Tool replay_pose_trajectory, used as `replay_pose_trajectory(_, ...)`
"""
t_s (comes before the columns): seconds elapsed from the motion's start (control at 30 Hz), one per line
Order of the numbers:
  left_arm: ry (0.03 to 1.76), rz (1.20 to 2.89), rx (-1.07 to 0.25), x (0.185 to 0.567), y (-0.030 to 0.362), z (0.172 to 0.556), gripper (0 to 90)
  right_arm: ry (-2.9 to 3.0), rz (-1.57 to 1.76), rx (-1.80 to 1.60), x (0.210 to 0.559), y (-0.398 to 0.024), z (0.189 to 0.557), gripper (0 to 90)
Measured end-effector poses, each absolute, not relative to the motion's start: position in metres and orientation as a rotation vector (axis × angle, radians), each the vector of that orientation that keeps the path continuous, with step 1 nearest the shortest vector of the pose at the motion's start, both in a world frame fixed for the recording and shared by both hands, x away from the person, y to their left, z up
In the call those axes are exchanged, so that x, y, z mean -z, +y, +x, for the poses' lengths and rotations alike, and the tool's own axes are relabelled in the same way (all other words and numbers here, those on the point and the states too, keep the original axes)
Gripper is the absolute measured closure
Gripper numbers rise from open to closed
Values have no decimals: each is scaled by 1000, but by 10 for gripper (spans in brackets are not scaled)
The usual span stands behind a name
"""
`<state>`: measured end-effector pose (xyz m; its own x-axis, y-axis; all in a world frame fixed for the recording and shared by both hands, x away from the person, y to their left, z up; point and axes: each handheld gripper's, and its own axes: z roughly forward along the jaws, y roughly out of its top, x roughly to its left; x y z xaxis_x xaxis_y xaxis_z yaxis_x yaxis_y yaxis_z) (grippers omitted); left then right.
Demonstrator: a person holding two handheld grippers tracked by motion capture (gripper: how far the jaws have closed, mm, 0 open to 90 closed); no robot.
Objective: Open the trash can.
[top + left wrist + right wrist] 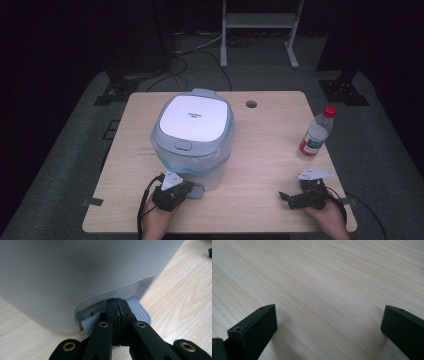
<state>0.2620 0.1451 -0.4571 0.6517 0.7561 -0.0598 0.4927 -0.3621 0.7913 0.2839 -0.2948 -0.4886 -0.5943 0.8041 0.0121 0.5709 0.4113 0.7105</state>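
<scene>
Grey ribbed pedal (140, 311) of the bin (75, 277) lies under the left gripper (117, 305), its jaws pressed together; right gripper (329, 322) spread wide above bare table (324, 285).

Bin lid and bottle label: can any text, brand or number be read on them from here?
Bin lid: a small dark mark in the middle, too small to read.
Bottle: red and white label, print too blurred to read.
Both claw views: no text.
</scene>
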Motion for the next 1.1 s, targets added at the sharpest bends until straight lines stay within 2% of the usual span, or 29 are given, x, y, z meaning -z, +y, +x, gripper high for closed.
replay_pose_trajectory(1.1, 962, 2051, -443, 466, 144, 260, 895, 2340, 1188, -985, 489, -295, 284, 0)
